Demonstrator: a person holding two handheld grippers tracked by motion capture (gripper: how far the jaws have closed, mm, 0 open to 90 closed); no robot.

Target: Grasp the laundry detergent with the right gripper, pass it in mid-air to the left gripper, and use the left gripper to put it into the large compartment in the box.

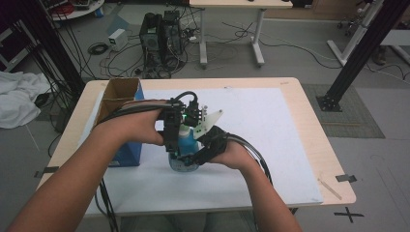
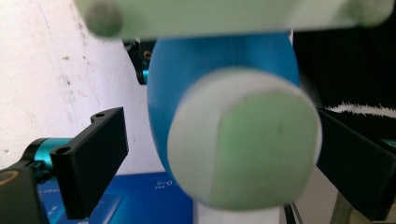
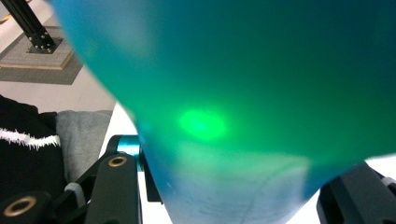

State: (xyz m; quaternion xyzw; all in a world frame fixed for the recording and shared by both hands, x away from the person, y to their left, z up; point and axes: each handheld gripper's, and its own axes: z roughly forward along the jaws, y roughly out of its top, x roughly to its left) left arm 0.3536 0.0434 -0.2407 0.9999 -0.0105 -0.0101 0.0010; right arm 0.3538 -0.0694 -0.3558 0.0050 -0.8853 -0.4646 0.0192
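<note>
On the white mat (image 1: 261,140) covering the wooden table (image 1: 314,145), a translucent blue spray bottle (image 1: 186,145) stands upright just right of the blue cardboard box (image 1: 126,153), whose flaps are open and brown inside. Left of the bottle, the left gripper (image 1: 172,137) comes against its upper part; the left gripper view shows its black flat jaws set wide on either side of the rounded white cap (image 2: 245,140), not pressing it, with small white print on the box (image 2: 140,198) below, too blurred to read. Right of the bottle, the right gripper (image 1: 196,155) meets the lower body; the right gripper view shows its jaws flanking the smooth blue-green body (image 3: 243,93), contact hidden.
</note>
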